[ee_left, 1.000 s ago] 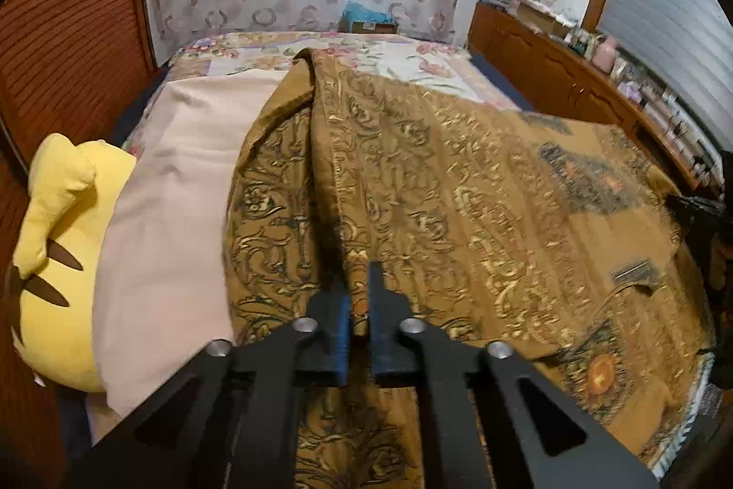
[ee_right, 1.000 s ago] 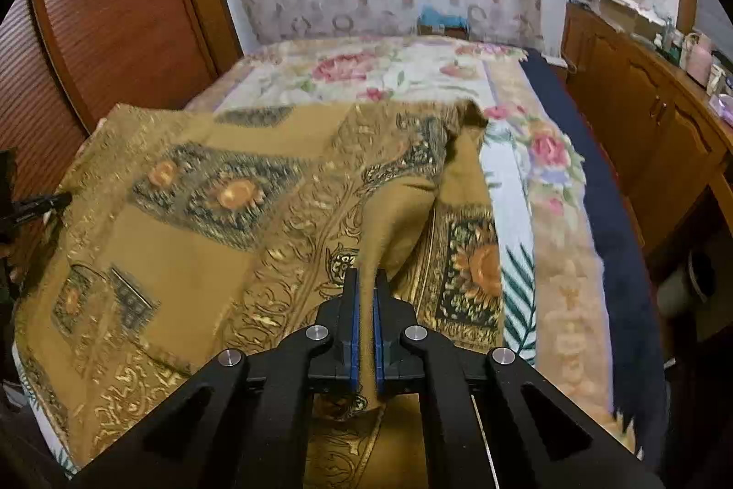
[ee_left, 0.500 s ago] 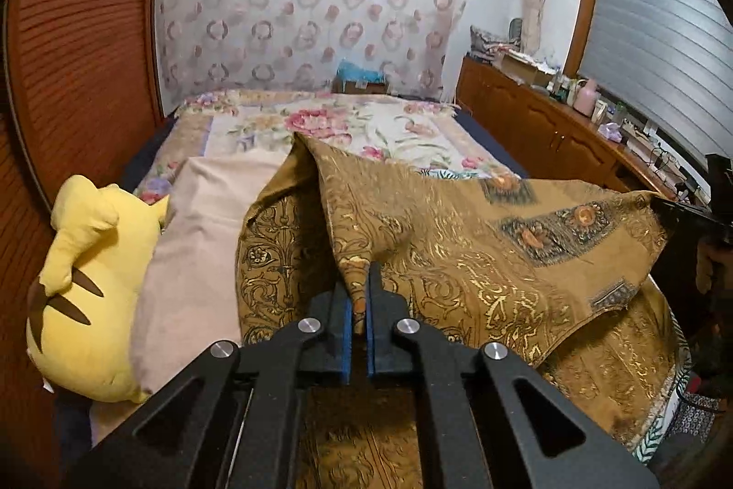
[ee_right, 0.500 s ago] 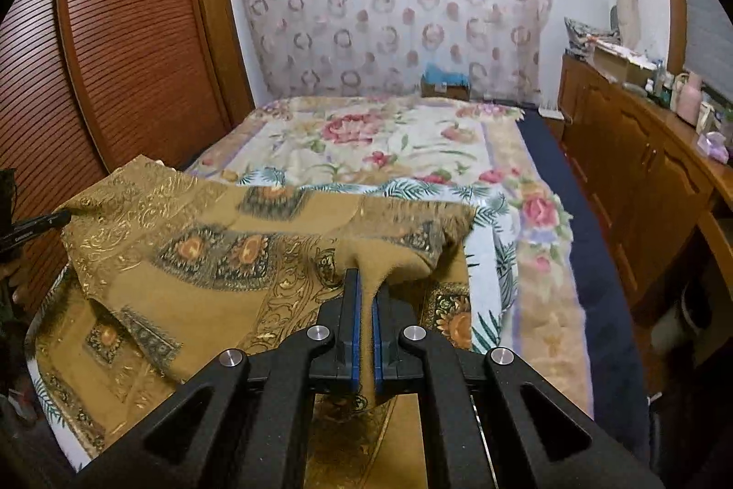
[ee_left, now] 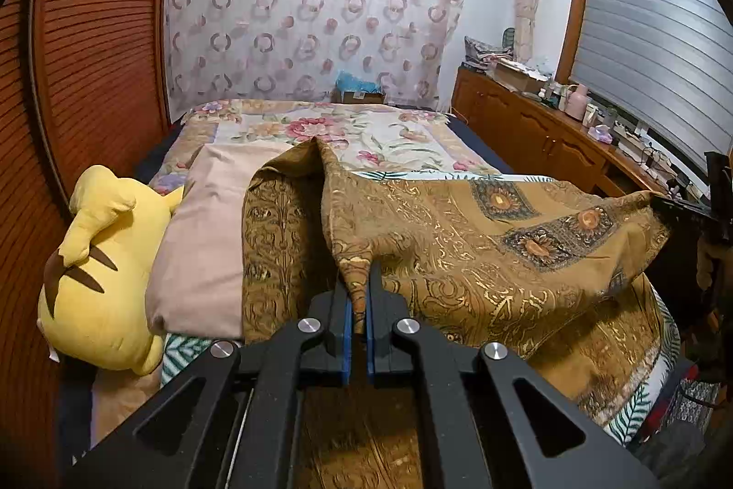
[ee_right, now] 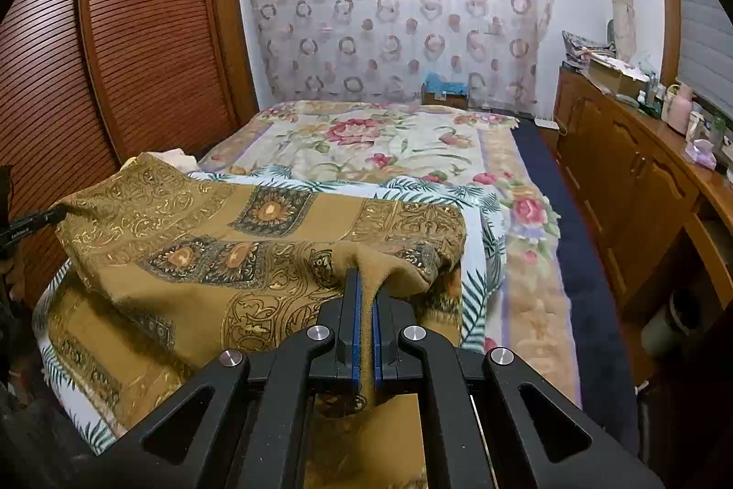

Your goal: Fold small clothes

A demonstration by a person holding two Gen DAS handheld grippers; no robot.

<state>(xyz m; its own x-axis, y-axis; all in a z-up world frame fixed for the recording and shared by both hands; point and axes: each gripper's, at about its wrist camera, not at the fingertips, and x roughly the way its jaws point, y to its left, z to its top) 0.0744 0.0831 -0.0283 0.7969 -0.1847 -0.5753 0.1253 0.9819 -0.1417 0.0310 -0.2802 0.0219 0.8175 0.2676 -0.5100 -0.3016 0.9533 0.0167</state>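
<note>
A brown and gold patterned cloth [ee_left: 481, 241] lies at the near end of the bed [ee_right: 366, 136], its upper layer lifted off the lower one and stretched between the two grippers. The left gripper [ee_left: 359, 292] has its jaws pressed together on a bunched edge of the cloth near the bed's left side. The right gripper [ee_right: 365, 296] has its jaws pinching another edge near the bed's right side. The lower layer stays flat on the flowered bedspread [ee_right: 380, 150]. Just beside the cloth, along the bed's left edge, lies a pink pillow [ee_left: 206, 241], and a yellow plush toy [ee_left: 101, 269] touches the pillow. A wooden cabinet [ee_right: 632, 186] runs along the room's right side.
</note>
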